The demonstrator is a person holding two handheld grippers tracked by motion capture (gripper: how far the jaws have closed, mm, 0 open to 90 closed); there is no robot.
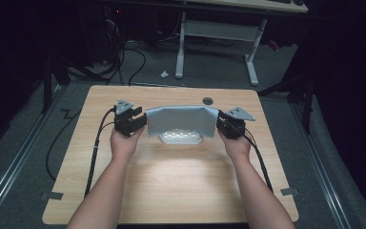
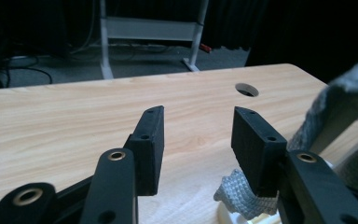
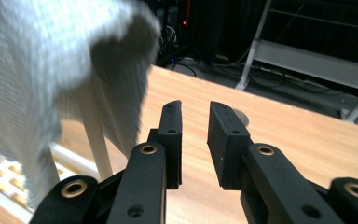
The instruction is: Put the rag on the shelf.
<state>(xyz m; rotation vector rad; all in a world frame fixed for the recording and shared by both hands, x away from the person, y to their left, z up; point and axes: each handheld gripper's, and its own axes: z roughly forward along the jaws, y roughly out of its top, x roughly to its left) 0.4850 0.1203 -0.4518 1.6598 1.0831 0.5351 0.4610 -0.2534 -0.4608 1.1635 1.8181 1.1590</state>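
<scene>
Both grippers sit at the far half of a light wooden table with rounded corners, one at each side of a grey woven cloth that is draped over a white rack with a perforated base. In the high view the left gripper is held by the person's left hand just beside the cloth's left edge, and the right gripper is held by the right hand just beside the cloth's right edge. Each carries a grey three-cornered plate on top and trails a black cable back along the forearm toward the near edge of the table.

In the left gripper view the left gripper has its two black jaws standing clearly apart with bare table between them; nothing is gripped. A corner of the grey cloth lies low against the outer side of the right-hand jaw, over a bit of the white rack, and more cloth hangs at the right edge of the view.

In the right gripper view the right gripper has its jaws parted by a narrower gap, also with nothing between them. The cloth hangs to the left of the jaws, over a thin white upright of the rack, whose perforated base shows at the lower left.

A round hole is cut in the tabletop near the far edge, behind the cloth. Beyond the table, a white-legged desk frame stands on grey floor with dark cables lying about.
</scene>
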